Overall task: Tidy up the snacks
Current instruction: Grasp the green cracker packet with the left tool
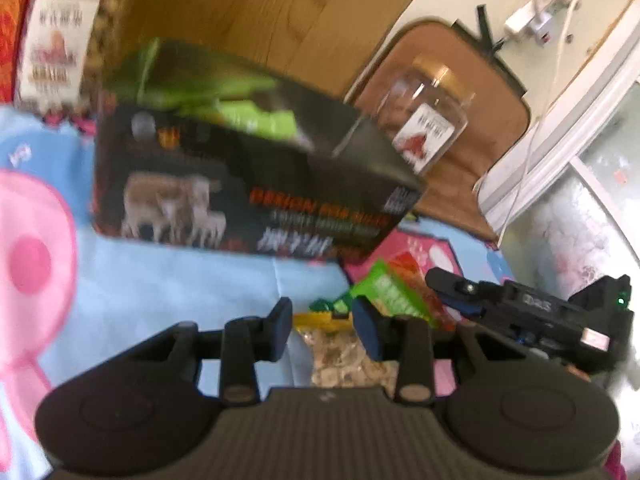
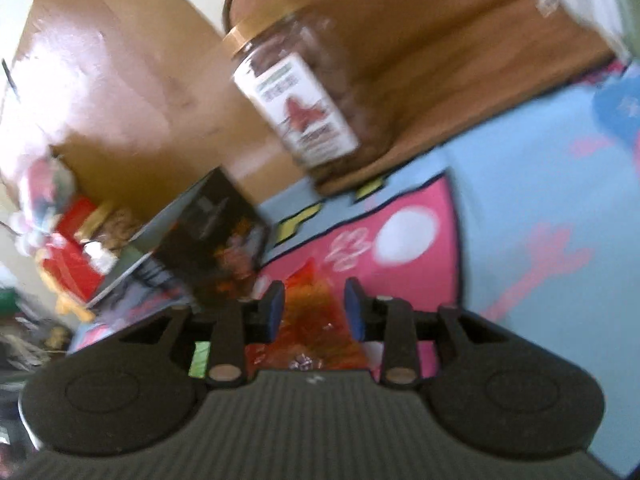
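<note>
Left wrist view: your left hand-held gripper (image 1: 322, 328) tilts down over a clear pouch of pale snacks (image 1: 340, 354) lying on the blue play mat (image 1: 160, 272), jaws apart, gripping nothing. It looks soft and crinkly; pinch an edge.

Right wrist view: your right hand-held gripper (image 2: 314, 310) straddles an orange packet (image 2: 310, 320), pads seemingly not pressing. Light, slippery film; grip its seam.

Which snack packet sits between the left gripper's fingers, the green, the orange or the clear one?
The clear packet of pale pieces; the green packet and orange packet lie further right, toward the right gripper.
</note>
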`<state>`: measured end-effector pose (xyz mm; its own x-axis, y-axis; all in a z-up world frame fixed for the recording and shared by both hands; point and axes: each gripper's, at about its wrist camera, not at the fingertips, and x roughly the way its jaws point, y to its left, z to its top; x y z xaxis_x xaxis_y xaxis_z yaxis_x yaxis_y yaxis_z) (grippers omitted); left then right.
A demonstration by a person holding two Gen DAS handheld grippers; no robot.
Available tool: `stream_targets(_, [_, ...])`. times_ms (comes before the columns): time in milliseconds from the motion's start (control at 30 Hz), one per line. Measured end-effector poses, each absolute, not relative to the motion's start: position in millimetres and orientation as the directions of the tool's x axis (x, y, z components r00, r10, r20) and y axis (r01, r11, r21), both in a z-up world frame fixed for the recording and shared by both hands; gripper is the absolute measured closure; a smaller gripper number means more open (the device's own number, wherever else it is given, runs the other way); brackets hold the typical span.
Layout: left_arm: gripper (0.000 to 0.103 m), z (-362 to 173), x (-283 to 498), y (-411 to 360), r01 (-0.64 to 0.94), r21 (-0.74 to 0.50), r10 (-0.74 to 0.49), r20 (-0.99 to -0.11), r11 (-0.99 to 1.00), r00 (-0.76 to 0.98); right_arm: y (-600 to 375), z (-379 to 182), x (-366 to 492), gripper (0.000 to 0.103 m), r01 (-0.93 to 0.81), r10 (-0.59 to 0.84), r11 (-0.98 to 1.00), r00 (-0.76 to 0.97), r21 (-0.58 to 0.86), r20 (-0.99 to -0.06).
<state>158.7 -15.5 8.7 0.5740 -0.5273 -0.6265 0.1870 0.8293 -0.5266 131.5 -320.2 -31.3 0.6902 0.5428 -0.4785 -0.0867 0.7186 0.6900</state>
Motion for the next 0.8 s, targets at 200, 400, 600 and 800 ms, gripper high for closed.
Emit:
stream_targets(200, [0.068, 9.2, 122.9, 7.8, 0.202, -0.478, -0.494, -0.635, 0.855, 0.594, -272.7, -29.3, 85.1, 0.084, -0.165, 0.679, 0.642, 0.576, 0.748, -0.455])
stream_targets(400, [0.069, 7.0, 67.1, 73.6, 0.121, -0.503, -0.455, -0.622, 0.856, 0.637, -220.6, -23.8, 39.2, 0.086, -0.254, 0.769, 0.581, 0.483, 0.773, -0.419])
stream_targets(600, [0.069, 20.9, 39.7, 106.7, 0.071, -0.513, -0.415, -0.598, 0.855, 0.686, -201.6, -0.9, 16.1, 0.082, -0.273, 0.616, 0.745, 0.631, 0.609, -0.471])
stream_targets(800, [0.064, 32.6, 47.6, 96.1, 0.135, -0.562, -0.492, -0.552, 0.816, 0.673, -227.0, 13.4, 8.1, 0.081, -0.239, 0.619, 0.687, 0.688, 0.686, -0.380])
